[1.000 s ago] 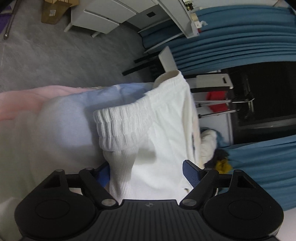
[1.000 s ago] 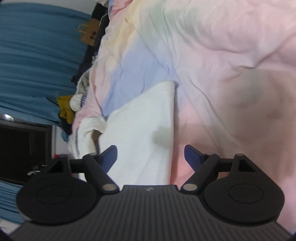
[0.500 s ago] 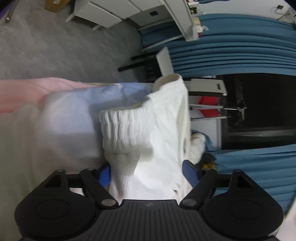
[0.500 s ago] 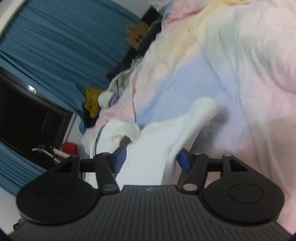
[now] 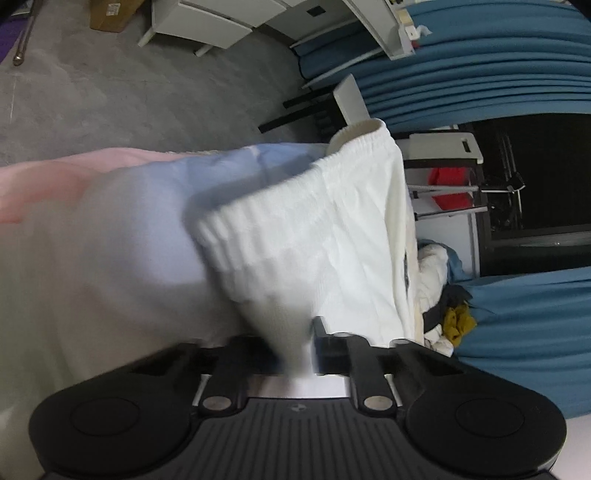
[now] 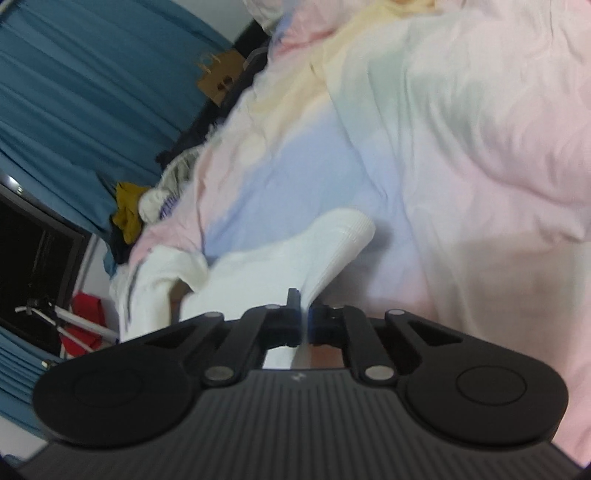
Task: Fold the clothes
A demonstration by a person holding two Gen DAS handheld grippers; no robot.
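Observation:
A pair of white shorts (image 5: 314, 236) with a gathered elastic waistband lies on a pastel bed sheet (image 5: 110, 229). My left gripper (image 5: 291, 350) is shut on the waistband corner, which bunches up between the jaws. In the right wrist view the same white shorts (image 6: 295, 258) show with a rolled edge lifted off the sheet (image 6: 461, 147). My right gripper (image 6: 303, 317) is shut on that edge of the shorts, with the jaws nearly touching.
A pile of other clothes, one piece mustard yellow (image 5: 458, 321), lies at the bed's edge, also in the right wrist view (image 6: 127, 214). Blue curtains (image 5: 498, 74), a white chair (image 5: 351, 99), white drawers (image 5: 207, 22) and grey floor (image 5: 129, 103) lie beyond the bed.
Both grippers have closed from open onto the white shorts. The cloth is now pinched and lifted at each grip.

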